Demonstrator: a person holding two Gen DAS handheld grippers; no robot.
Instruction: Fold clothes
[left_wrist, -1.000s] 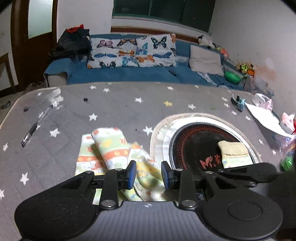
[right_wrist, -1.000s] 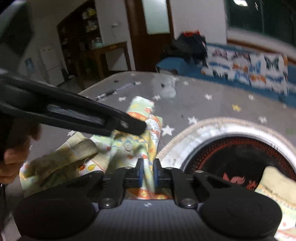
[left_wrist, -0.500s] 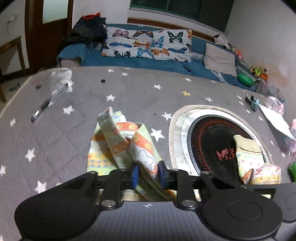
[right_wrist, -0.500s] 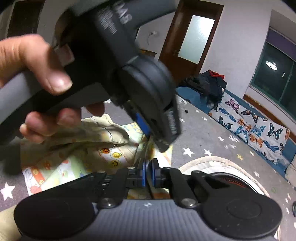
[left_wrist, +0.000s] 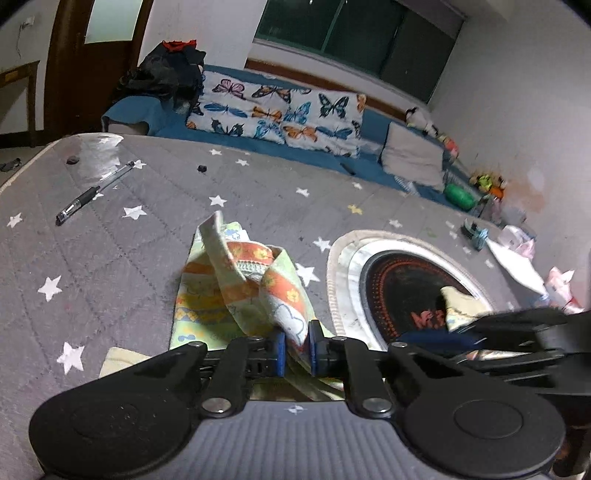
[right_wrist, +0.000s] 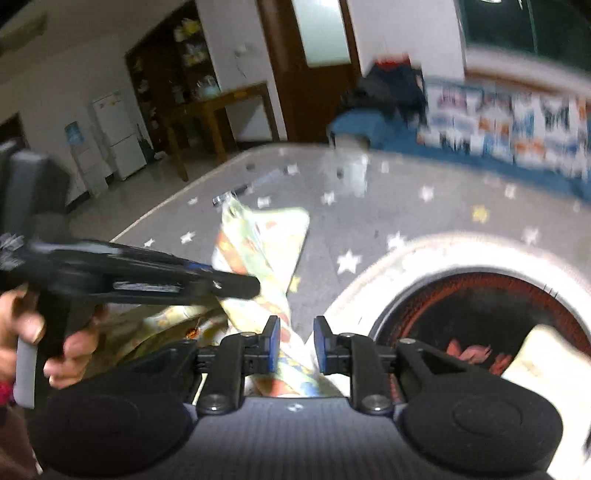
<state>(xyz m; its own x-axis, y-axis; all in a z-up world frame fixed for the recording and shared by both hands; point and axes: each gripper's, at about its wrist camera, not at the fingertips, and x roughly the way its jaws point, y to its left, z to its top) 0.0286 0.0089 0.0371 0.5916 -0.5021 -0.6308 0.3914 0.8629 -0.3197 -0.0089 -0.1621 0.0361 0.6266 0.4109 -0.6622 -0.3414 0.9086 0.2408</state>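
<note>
Holding a bunched fold of the patterned garment (left_wrist: 236, 288), our left claw (left_wrist: 294, 345) has its blue pads pressed onto the cloth from both sides, and the pinched part rises off the bench (left_wrist: 129, 266) in a twisted loop while the rest lies flat beneath it. The garment sits toward the near edge of the bench, just left of the round dark plate (left_wrist: 402, 291) set into the grey star-printed cover. Our right claw (right_wrist: 296, 345) is spread, its pads standing apart with a strip of the same garment passing between them; whether either pad touches the cloth we cannot tell, and that view is blurred. The left claw shows there too, reaching in from the left.

We judge the step in hand to be a fold of this one garment, with one side gathered and lifted and not yet laid over. A second folded cloth (left_wrist: 461, 306) rests on the dark plate, so some of the work looks finished. A pen (left_wrist: 94, 192) lies near the far left corner, well apart from the work.

Next we would want the right claw to close on a free edge, then both to carry the lifted cloth across and set it down flat, taking out the twist so no ridge is trapped in the fold
</note>
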